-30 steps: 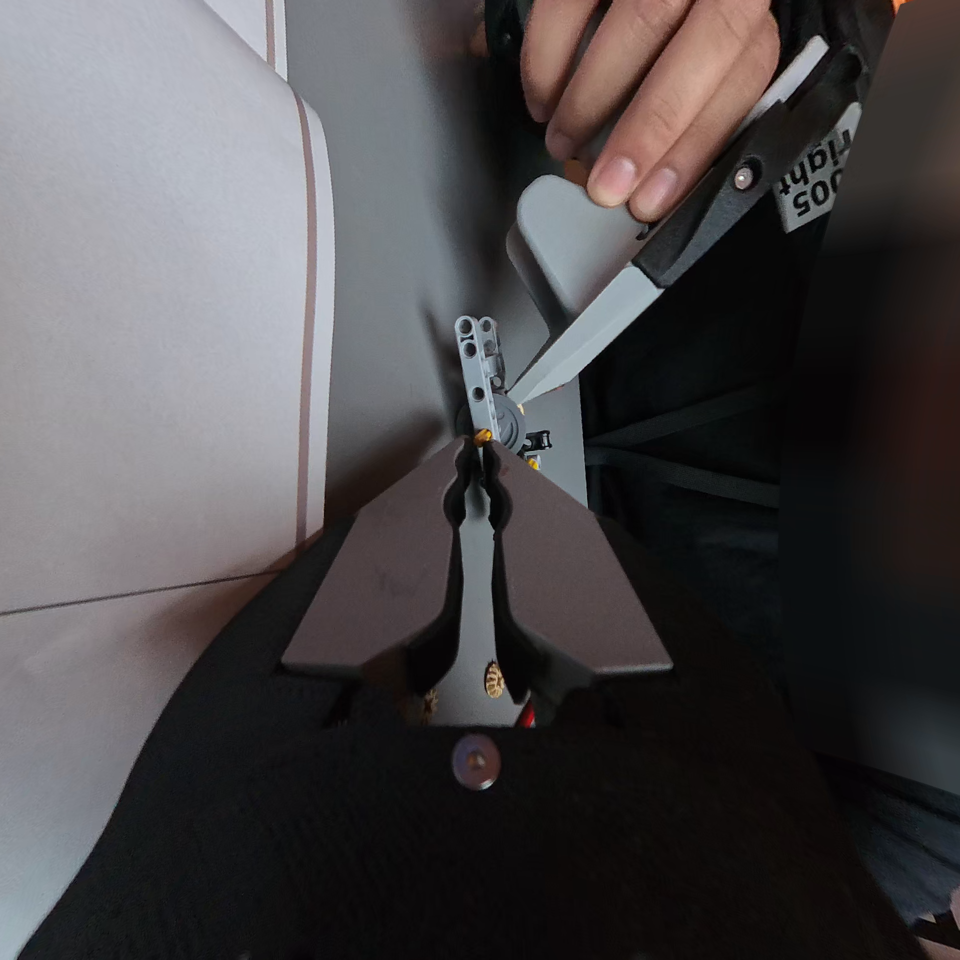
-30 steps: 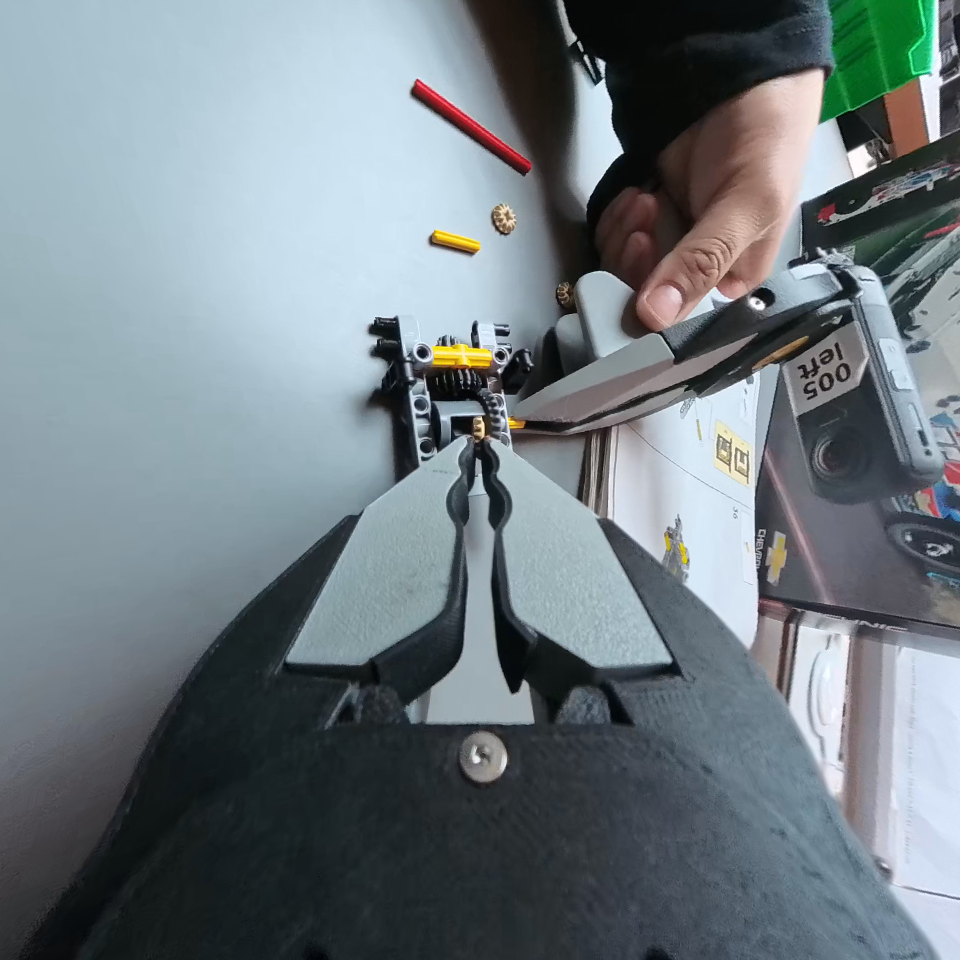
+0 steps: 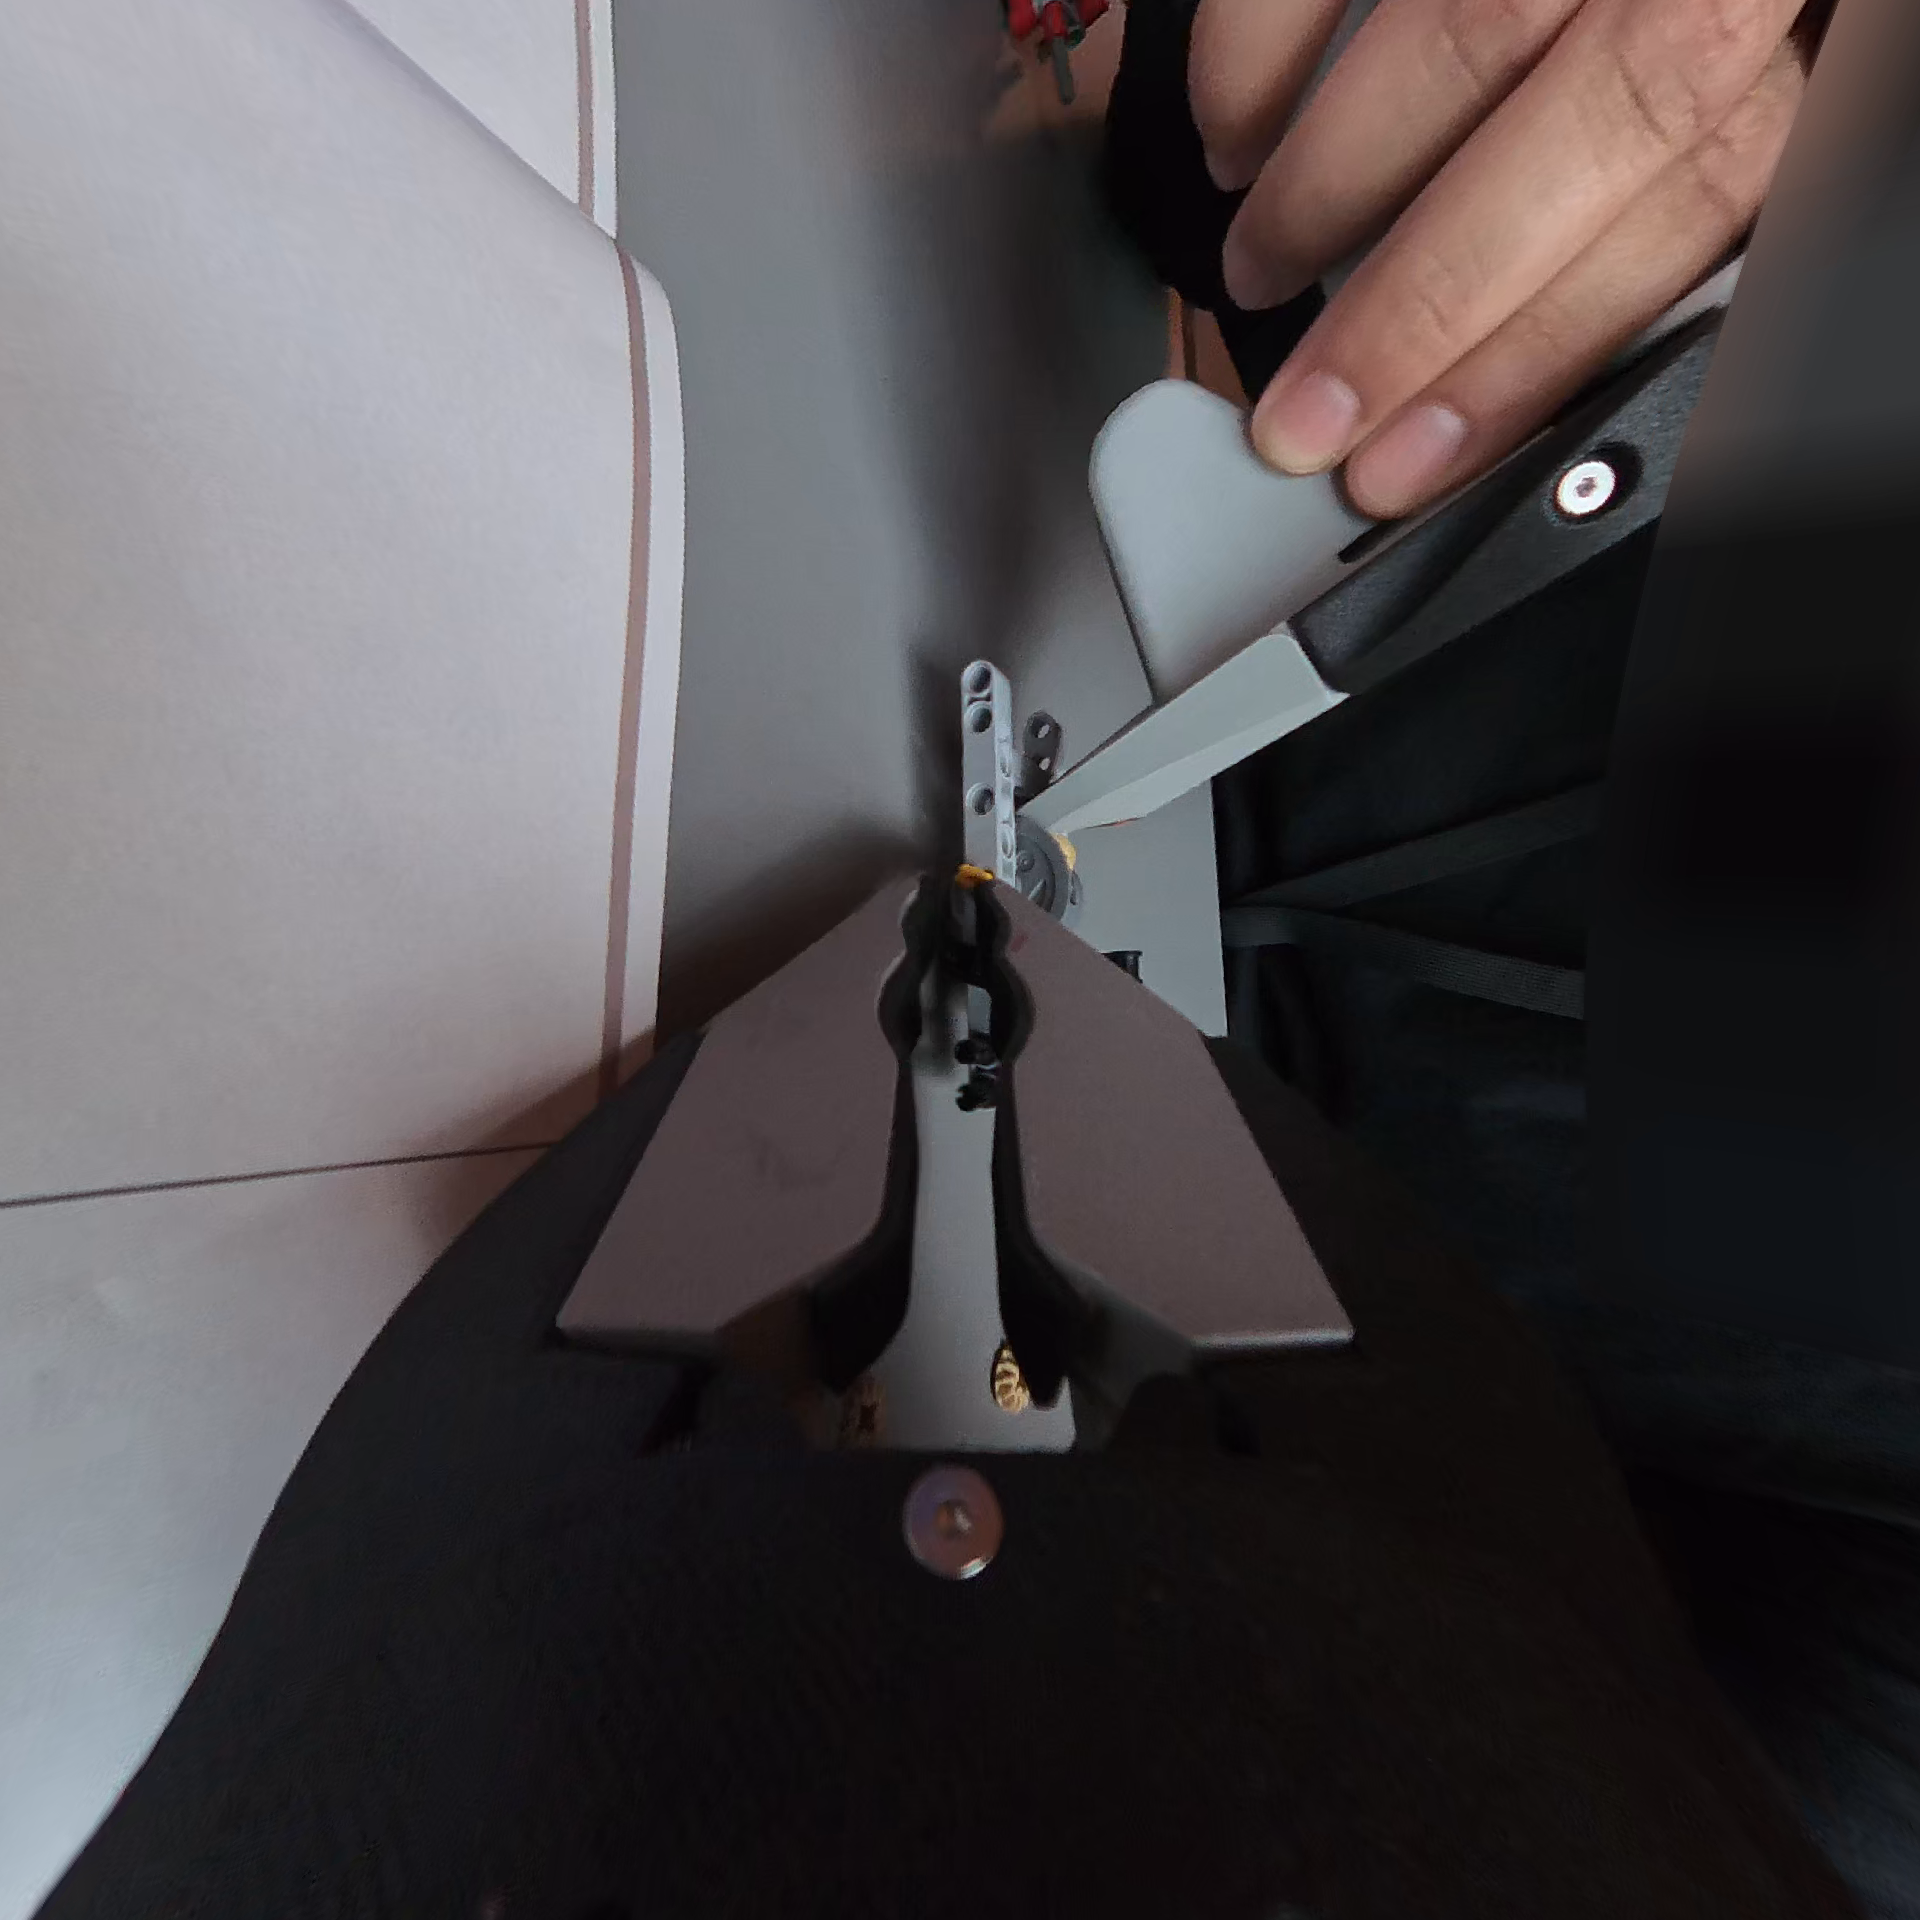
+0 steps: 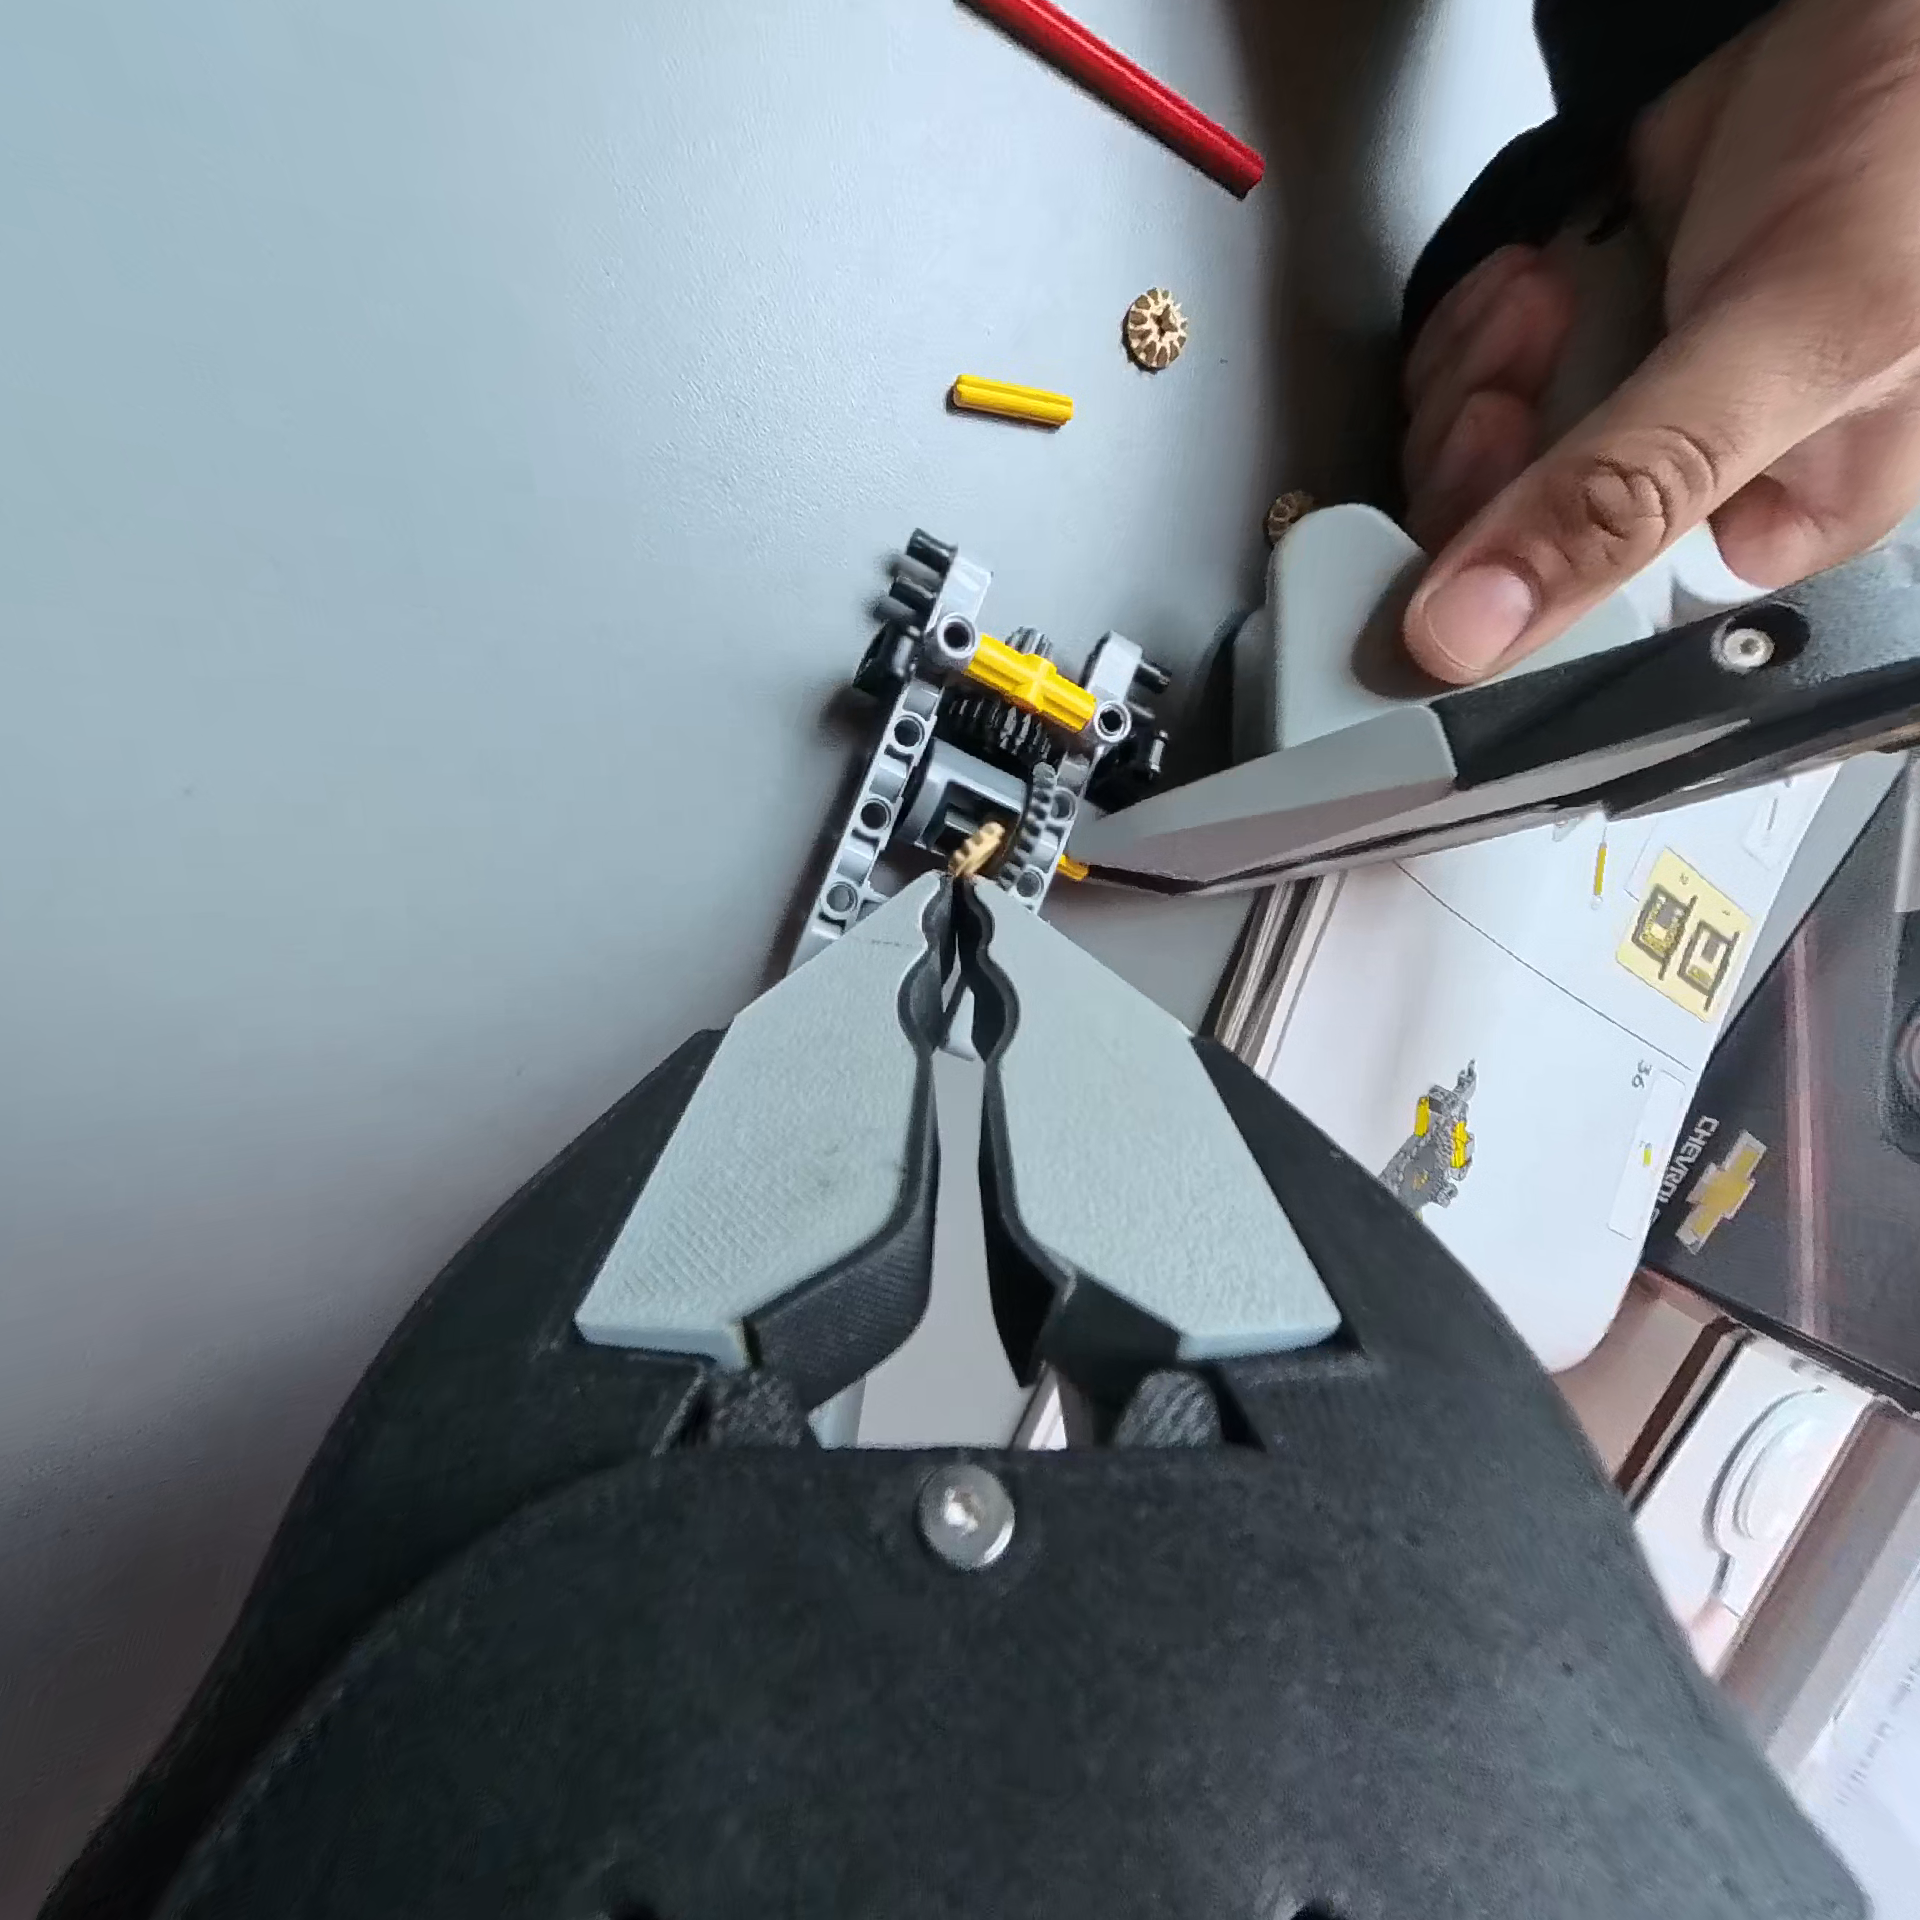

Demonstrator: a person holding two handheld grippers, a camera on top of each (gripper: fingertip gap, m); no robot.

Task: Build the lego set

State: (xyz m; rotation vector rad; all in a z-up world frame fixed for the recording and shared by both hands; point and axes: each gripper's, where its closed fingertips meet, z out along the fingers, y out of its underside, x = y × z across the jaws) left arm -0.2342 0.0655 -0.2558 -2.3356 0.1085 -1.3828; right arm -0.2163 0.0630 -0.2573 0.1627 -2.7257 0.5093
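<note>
The grey lego assembly (image 4: 904,748), with a yellow connector (image 4: 1029,686) and black gears, lies on the grey table. My right gripper (image 4: 964,883) is shut on a small tan gear (image 4: 977,850), held against the assembly's near side. My left gripper (image 4: 1101,864) comes in from the right, shut on a yellow axle end (image 4: 1075,869) sticking out of the assembly. In the left wrist view, my left gripper (image 3: 961,883) is shut at the yellow axle (image 3: 971,875). The assembly's beam (image 3: 982,758) stands just beyond, with the right gripper (image 3: 1044,805) touching it.
A red axle (image 4: 1122,94), a short yellow axle (image 4: 1013,402) and two tan gears (image 4: 1155,327) (image 4: 1288,511) lie loose beyond the assembly. An instruction booklet (image 4: 1455,1039) and a dark box (image 4: 1818,1143) lie to the right. A hand (image 4: 1662,364) holds the left gripper. Only a small space, under 4 cm, lies between the two pairs of fingers.
The assembly has turned clockwise in the right wrist view and both cameras sit closer to it. Both grippers stay shut on their parts.
</note>
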